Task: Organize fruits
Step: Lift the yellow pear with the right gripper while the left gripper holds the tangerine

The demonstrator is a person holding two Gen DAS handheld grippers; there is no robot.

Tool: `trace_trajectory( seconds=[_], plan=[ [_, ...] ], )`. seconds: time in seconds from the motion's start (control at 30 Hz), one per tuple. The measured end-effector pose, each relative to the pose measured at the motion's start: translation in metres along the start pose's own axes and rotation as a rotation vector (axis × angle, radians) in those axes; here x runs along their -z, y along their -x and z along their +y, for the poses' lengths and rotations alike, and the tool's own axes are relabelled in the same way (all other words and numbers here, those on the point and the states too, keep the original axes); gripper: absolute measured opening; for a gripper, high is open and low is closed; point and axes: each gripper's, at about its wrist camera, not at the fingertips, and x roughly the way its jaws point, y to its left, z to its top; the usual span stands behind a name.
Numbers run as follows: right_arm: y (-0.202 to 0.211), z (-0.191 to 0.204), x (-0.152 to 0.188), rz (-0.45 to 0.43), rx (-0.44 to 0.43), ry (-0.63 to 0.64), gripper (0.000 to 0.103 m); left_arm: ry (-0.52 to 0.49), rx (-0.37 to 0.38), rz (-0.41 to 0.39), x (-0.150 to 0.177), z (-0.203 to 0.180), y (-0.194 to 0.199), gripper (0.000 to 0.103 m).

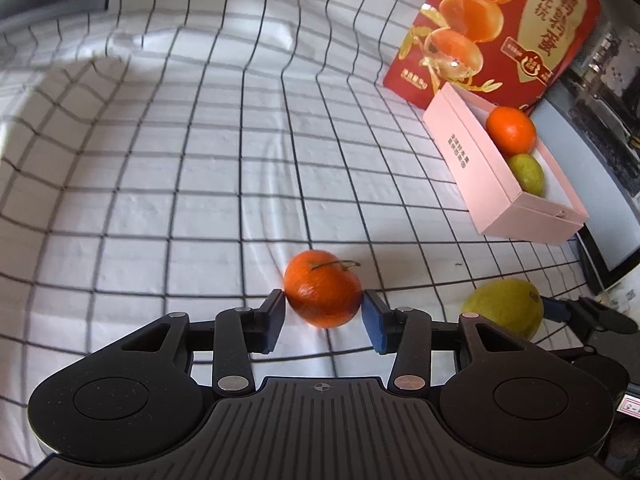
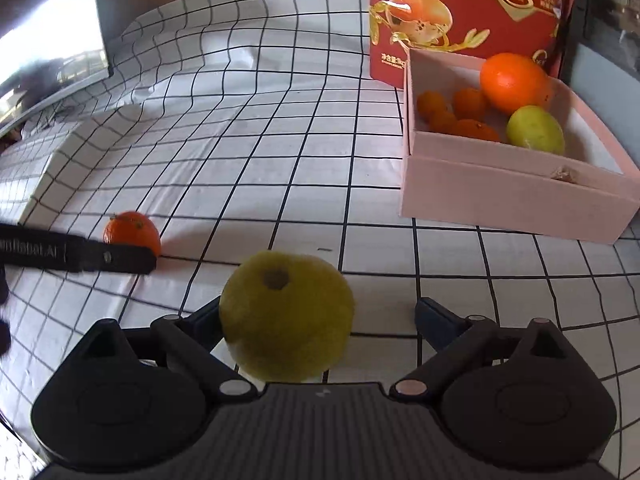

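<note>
Left gripper [image 1: 324, 310] clamped on tangerine [image 1: 323, 294]; right gripper [image 2: 320, 316] spread around pear [image 2: 287, 316]; pink box [image 2: 516, 196] ahead-right, nearer right gripper

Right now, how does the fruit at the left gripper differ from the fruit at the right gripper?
The mandarin is orange and smaller; the pear-like fruit is yellow-green and bigger. The left gripper has both pads touching the mandarin; the right gripper stands wide, its right pad clear of the yellow-green fruit. The mandarin keeps a thin stem; the other shows only a brown stub. Both are roundish and lie outside the pink box.
</note>
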Motion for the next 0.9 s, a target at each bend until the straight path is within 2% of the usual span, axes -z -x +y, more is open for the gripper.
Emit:
trace_trajectory(
  seconds=[0.07,0.2,0.4,0.5,0.6,0.73,0.9],
  plan=[
    [0.003,0.004,0.003,-0.007,0.016,0.017,0.097,-0.021,-0.011,-0.019,0.001,0.000,0.004,0.048],
    [0.010,0.004,0.003,-0.009,-0.014,-0.014,0.097,-0.091,-0.048,-0.049,0.003,-0.005,0.007,0.053],
    [0.014,0.006,0.004,-0.024,-0.005,-0.015,0.097,-0.168,-0.085,-0.043,0.007,-0.016,0.005,0.050],
    [0.017,0.006,0.004,-0.028,-0.012,-0.022,0.097,-0.190,-0.103,-0.035,0.008,-0.019,0.000,0.055],
    [0.020,0.008,0.004,-0.032,-0.010,-0.018,0.097,-0.182,-0.095,-0.021,0.008,-0.017,-0.003,0.060],
    [0.018,0.008,0.006,-0.024,-0.005,-0.011,0.097,-0.120,-0.071,-0.005,0.006,-0.007,-0.007,0.059],
    [0.012,0.011,0.009,-0.005,-0.005,0.008,0.097,-0.103,-0.070,-0.014,0.002,-0.004,-0.009,0.057]
  ],
)
